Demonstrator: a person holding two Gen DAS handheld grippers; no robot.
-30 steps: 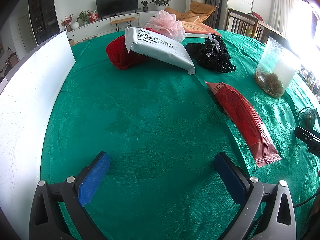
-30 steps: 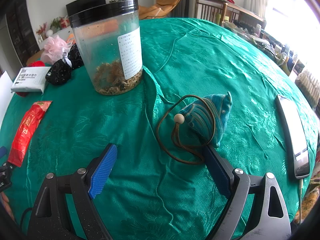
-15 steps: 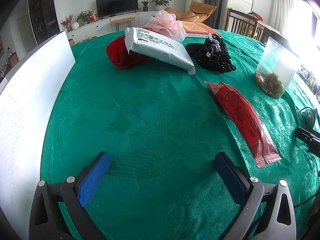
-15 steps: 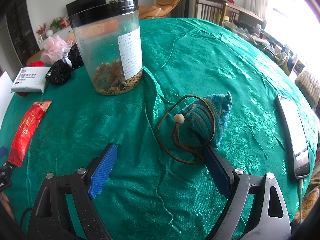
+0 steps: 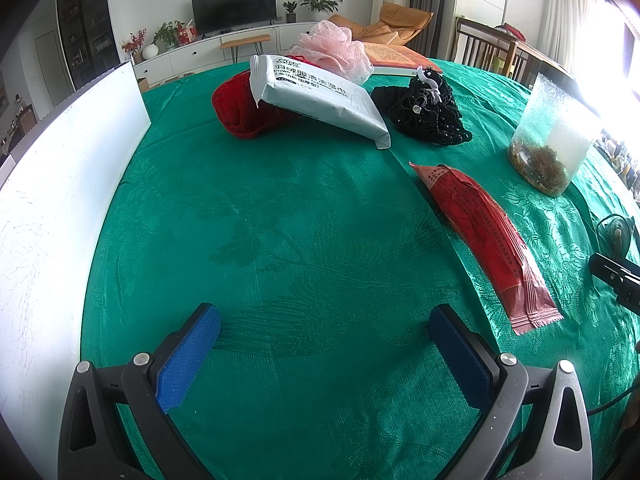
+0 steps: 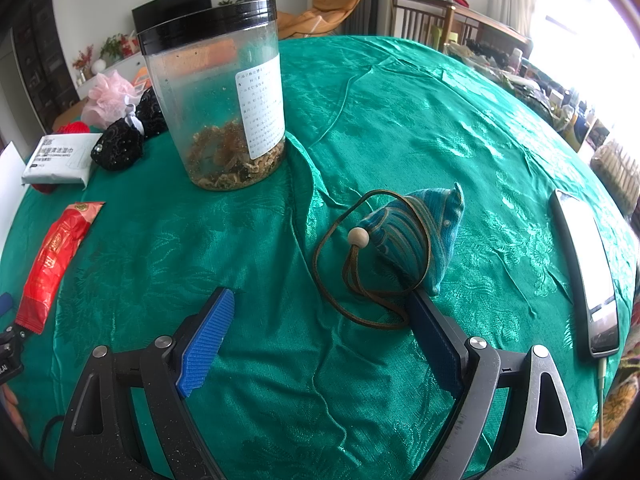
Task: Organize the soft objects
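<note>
Left wrist view: the left gripper [image 5: 324, 344] hangs with its jaws spread wide over bare cloth, holding nothing, its ribbed blue pads [image 5: 188, 356] facing each other. The bench [image 5: 280, 216] wears a shiny green damask cloth with a woven leaf pattern. A flat white board [image 5: 60, 168] runs along its left edge. Toward the far edge lie a ball of red yarn [image 5: 240, 110], a soft white wipes pack [image 5: 320, 96] leaning on the yarn, a frilly pink mesh puff [image 5: 332, 50] behind them, and a beaded black lace pouch [image 5: 428, 114] just beside the pack. A long, flat red foil sachet [image 5: 484, 236] lies toward the right edge, near a clear plastic jar [image 5: 554, 136] with dried bits at its bottom. Only this view shows the board at length and the yarn in full.

Right wrist view: the right gripper [image 6: 320, 332] is also wide apart and empty. Only here appears a striped teal cloth pouch [image 6: 416, 236], pyramid-shaped, with a brown leather cord [image 6: 340, 264] looped around it and a wooden bead [image 6: 358, 237]; the gripper's right finger touches its near corner, and the cord lies between the fingers. A phone [image 6: 584, 264] lies flat near the right edge. The jar [image 6: 218, 108] shows its black lid and paper label.

Nothing has shifted from the earlier frames; both grippers hold the same pose.
</note>
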